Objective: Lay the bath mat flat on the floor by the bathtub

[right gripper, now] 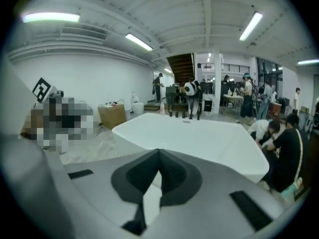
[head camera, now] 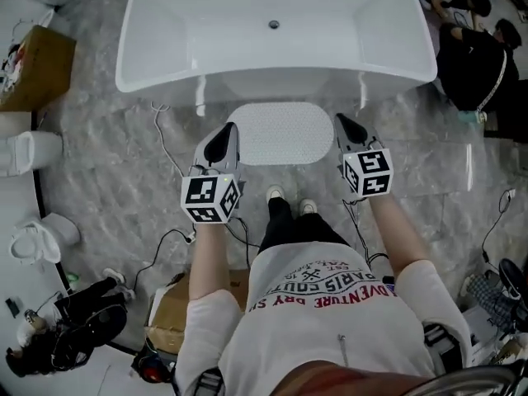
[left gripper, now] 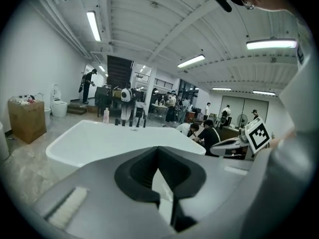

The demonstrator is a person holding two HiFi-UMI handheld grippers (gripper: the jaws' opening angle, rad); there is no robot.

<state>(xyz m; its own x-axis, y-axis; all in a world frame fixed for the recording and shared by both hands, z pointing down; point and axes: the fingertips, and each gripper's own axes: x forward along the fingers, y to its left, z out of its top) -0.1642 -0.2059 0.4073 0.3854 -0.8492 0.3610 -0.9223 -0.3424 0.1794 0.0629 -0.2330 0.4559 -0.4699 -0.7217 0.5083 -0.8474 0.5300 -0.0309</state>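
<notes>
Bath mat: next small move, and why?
Probably none on the bath mat: it looks flat on the floor just beside the bathtub. The left gripper and right gripper are shut, empty and up off it, so I'd back both away and stop.

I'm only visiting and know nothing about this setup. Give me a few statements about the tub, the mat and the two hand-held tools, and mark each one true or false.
1. The white textured bath mat lies flat on the floor in front of the white freestanding bathtub. True.
2. The left gripper grips a corner of the mat. False: its fingers are shut with nothing between them.
3. The right gripper is shut and empty. True.
4. The bathtub is full of water. False: it looks dry, with the drain plain to see.
5. A brown cardboard box stands on the floor to the left of the tub. True.
</notes>
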